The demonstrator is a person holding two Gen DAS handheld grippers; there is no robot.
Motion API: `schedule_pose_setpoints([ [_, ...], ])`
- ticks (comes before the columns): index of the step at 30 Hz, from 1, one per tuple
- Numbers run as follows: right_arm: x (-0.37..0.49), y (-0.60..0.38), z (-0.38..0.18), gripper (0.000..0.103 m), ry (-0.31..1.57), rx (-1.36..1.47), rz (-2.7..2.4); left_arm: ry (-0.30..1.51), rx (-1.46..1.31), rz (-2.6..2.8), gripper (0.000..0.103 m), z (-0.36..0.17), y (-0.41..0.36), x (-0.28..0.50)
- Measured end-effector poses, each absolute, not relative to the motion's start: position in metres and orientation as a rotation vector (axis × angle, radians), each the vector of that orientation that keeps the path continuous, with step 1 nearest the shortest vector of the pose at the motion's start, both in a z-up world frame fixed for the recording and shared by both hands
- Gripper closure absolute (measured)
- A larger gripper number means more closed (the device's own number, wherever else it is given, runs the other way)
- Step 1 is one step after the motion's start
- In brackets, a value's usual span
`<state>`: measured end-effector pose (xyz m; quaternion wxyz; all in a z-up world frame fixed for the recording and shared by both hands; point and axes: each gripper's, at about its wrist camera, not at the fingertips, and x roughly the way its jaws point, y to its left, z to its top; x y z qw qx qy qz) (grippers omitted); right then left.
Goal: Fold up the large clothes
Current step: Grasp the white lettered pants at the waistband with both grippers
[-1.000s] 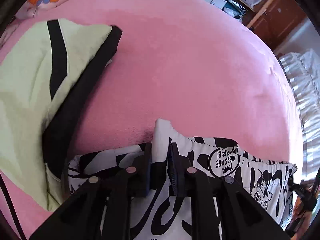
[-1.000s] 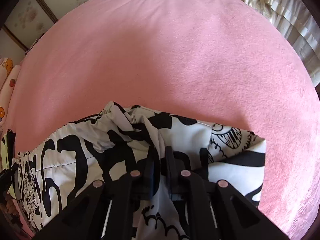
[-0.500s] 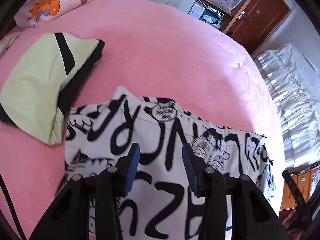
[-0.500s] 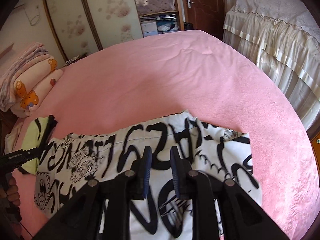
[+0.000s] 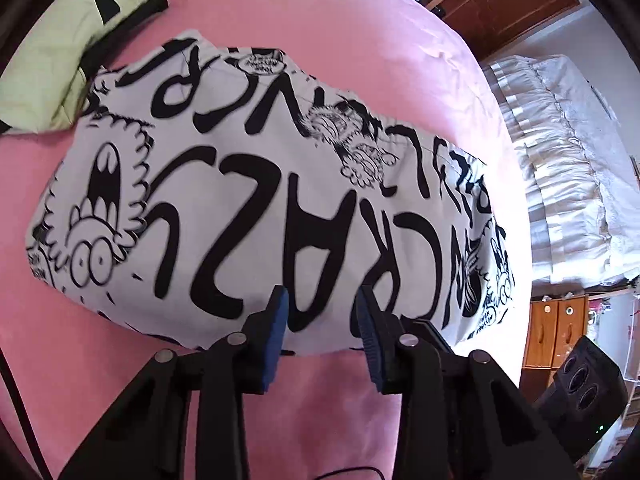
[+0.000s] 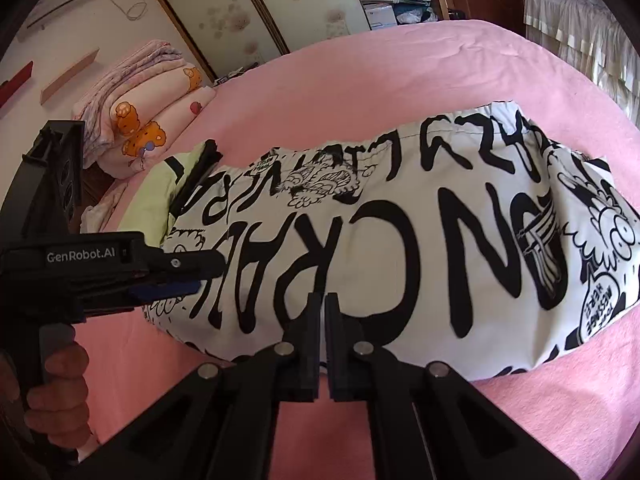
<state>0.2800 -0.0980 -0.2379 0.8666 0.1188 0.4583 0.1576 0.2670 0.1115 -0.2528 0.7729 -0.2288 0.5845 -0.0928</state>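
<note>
White printed garment lies folded on pink bed.

The left tool is sitting at 6 o'clock in its own wrist view, its two blue-padded fingers spread wide apart with nothing caught between them. In the right wrist view it is showing at 9 o'clock, seen from the side and pointing toward 3 o'clock, and the person's left hand is wrapping its handle at about 8 o'clock, fingers curled round the grip. The right tool is sitting at 6 o'clock of its own view, pointing toward 12 o'clock, its black fingers drawn together with only a narrow slit between them and nothing visibly pinched there.
</note>
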Motion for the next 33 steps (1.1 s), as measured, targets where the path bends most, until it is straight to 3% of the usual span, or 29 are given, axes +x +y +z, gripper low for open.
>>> schedule_pose_setpoints([
  [2,0.276,-0.091,-0.238,0.101,0.951,0.255,0.359,1.293,-0.492,-0.222,0.088,-0.259,0.100,0.265],
  [3,0.275,-0.088,-0.238,0.101,0.951,0.245,0.367,1.304,-0.481,-0.227,0.090,-0.263,0.095,0.265],
  [9,0.289,-0.087,-0.243,0.102,0.952,0.223,0.374,1.346,-0.491,-0.156,0.091,-0.283,0.081,0.272],
  [21,0.324,-0.110,-0.307,0.103,1.117,0.233,0.385,1.376,-0.525,0.014,0.096,-0.326,0.072,0.275],
  [33,0.324,-0.143,-0.307,0.103,1.108,0.217,0.422,1.372,-0.606,0.137,0.101,-0.338,0.081,0.279],
])
